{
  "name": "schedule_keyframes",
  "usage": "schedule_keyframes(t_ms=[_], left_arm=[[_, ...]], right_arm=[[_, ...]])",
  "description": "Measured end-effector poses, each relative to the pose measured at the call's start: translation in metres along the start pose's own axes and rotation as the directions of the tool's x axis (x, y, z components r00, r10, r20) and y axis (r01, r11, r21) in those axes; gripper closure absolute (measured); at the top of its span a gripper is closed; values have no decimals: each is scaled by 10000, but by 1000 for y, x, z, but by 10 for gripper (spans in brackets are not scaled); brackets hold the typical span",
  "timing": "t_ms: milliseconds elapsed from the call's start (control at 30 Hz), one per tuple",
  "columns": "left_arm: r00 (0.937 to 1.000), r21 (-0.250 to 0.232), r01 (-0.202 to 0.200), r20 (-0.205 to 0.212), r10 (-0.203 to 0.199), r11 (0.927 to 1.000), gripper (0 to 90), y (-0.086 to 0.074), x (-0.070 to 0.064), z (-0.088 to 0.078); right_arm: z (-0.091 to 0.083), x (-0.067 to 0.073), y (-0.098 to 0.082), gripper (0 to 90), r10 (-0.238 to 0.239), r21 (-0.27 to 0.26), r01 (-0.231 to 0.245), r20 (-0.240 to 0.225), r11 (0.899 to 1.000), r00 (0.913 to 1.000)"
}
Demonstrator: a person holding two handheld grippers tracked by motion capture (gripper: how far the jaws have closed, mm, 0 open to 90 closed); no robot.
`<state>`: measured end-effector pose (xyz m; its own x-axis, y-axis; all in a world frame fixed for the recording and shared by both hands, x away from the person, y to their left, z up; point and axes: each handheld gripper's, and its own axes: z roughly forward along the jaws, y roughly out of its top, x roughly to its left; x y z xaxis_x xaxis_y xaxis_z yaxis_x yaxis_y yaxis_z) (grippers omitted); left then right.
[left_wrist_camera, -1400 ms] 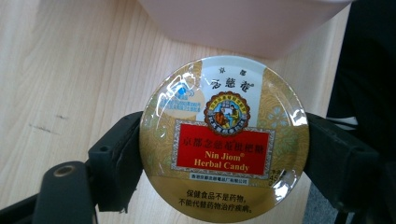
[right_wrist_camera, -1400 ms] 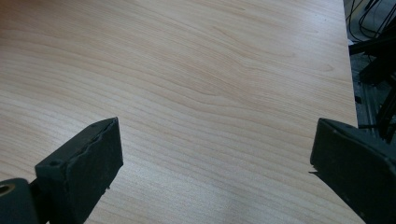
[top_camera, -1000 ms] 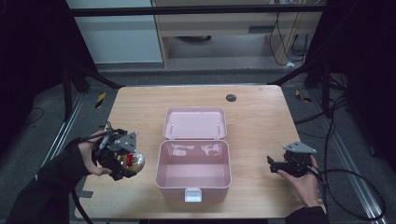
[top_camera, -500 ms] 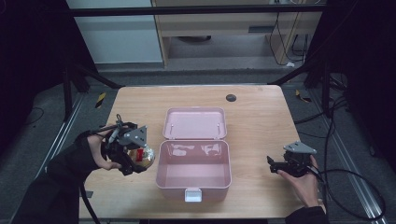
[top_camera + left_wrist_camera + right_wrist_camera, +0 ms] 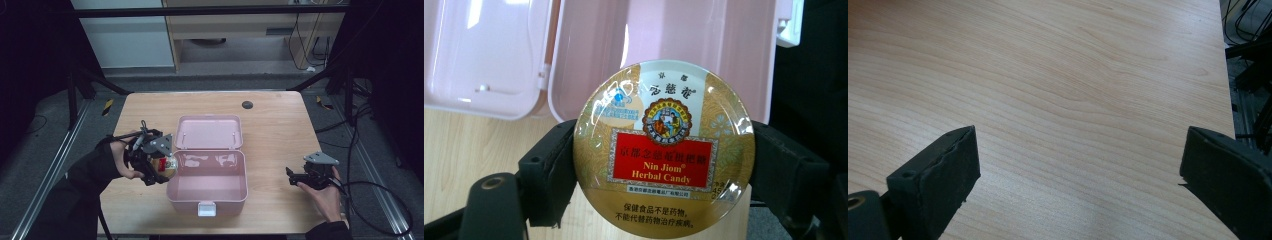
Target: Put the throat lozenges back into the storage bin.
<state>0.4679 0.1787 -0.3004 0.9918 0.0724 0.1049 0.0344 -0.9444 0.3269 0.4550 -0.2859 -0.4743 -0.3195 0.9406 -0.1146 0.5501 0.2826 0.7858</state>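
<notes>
My left gripper (image 5: 161,169) is shut on a round gold candy tin (image 5: 664,147) with a red label; both black pads press its rim. In the high view the candy tin (image 5: 168,165) hangs just left of the open pink box (image 5: 207,189), close to its left wall. In the left gripper view the pink box (image 5: 704,35) lies straight ahead, with its lid (image 5: 484,55) folded back flat on the table. My right gripper (image 5: 292,176) rests at the table's right side, open, with bare wood between its pads (image 5: 935,182).
A small dark round disc (image 5: 247,104) lies near the table's far edge. Bare wooden tabletop (image 5: 1073,90) stretches ahead of the right gripper. Cables (image 5: 372,200) trail off the right edge. A metal frame and dark floor surround the table.
My left hand has carried the candy tin to the right, from the table's left part up to the box's left wall. The right hand has stayed put.
</notes>
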Motion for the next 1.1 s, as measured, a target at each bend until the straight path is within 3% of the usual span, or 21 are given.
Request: schedule_keyframes(t_ms=[567,1100], left_arm=[[9992,10,-359,164,359,9994,195,21,4,22],[9977,238,-524,436,514,9983,195,24,6,57]], right_arm=[[0,0,0,31,-70,29,70,-14,10000,10000],[3,1,-1,31,-170,54,170,-26,9998,9999]])
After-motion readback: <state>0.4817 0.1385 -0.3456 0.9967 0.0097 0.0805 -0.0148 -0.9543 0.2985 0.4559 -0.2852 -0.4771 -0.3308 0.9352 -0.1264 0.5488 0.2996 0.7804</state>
